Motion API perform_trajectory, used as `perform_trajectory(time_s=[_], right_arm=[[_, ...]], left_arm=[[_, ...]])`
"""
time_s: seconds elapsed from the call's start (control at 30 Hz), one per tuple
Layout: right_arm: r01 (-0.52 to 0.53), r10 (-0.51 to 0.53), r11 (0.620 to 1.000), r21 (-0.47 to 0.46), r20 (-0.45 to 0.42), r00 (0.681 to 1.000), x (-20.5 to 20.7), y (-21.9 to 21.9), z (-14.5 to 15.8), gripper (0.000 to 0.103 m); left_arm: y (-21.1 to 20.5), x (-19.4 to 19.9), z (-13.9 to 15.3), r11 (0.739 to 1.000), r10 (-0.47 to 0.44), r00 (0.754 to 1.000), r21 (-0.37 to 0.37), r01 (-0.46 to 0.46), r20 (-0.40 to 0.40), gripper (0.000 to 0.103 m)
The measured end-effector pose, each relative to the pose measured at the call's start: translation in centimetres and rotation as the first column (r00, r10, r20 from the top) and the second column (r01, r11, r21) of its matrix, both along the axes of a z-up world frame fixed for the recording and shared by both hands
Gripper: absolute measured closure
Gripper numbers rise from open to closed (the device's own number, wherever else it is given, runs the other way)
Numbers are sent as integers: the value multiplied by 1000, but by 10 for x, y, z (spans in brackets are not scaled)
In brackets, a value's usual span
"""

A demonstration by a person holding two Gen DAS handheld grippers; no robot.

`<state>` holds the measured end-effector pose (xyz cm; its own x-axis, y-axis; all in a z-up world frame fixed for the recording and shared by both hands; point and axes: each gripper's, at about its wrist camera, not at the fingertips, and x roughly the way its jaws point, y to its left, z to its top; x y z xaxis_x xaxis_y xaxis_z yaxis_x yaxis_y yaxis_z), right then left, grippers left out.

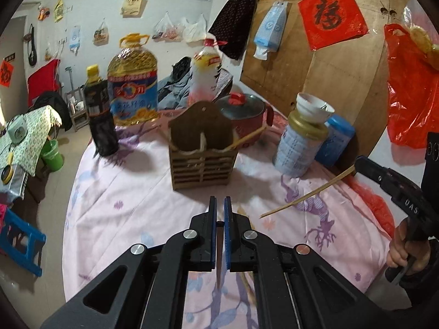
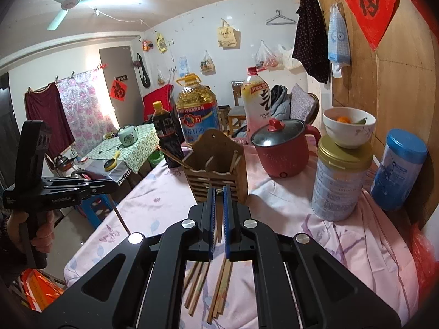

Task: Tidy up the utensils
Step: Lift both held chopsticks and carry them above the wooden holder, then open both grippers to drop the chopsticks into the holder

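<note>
right gripper (image 2: 218,211) pinching one chopstick (image 1: 307,194); left gripper (image 1: 220,213) pressed together, empty. light, stiff, slippery; best gripped mid-shaft for wooden holder (image 1: 202,153).

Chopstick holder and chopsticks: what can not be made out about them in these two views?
- Holder: both views; its front wall hides how many chopsticks stand inside.
- Loose chopsticks: right wrist view; the right gripper covers their upper ends, count unclear.
- Dark chopstick in the left gripper: left wrist view; the fingers hide most of it.
- Light chopstick: right wrist view; only a sliver shows between the fingers.
</note>
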<state>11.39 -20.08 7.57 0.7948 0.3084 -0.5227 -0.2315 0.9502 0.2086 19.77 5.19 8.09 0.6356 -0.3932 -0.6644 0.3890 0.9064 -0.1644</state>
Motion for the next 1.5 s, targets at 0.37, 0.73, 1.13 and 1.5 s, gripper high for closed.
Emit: perform_trajectory(time_s=[0.37, 0.73, 1.13, 1.5], right_arm=[[-31, 29, 999, 26, 85, 996, 35, 6, 40, 97], [-33, 31, 999, 8, 145, 989, 116, 15, 65, 97], [-6, 4, 998, 58, 30, 1000, 190, 21, 25, 83], [74, -80, 988, 135, 39, 996, 156, -17, 34, 65]], left_arm=[[-14, 56, 65, 1000, -2, 991, -29, 6, 135, 98], [-40, 138, 117, 1000, 19, 957, -16, -15, 290, 98], [-29, 199, 55, 989, 147, 963, -23, -146, 225, 89], [6, 158, 27, 975, 218, 963, -6, -220, 155, 43]])
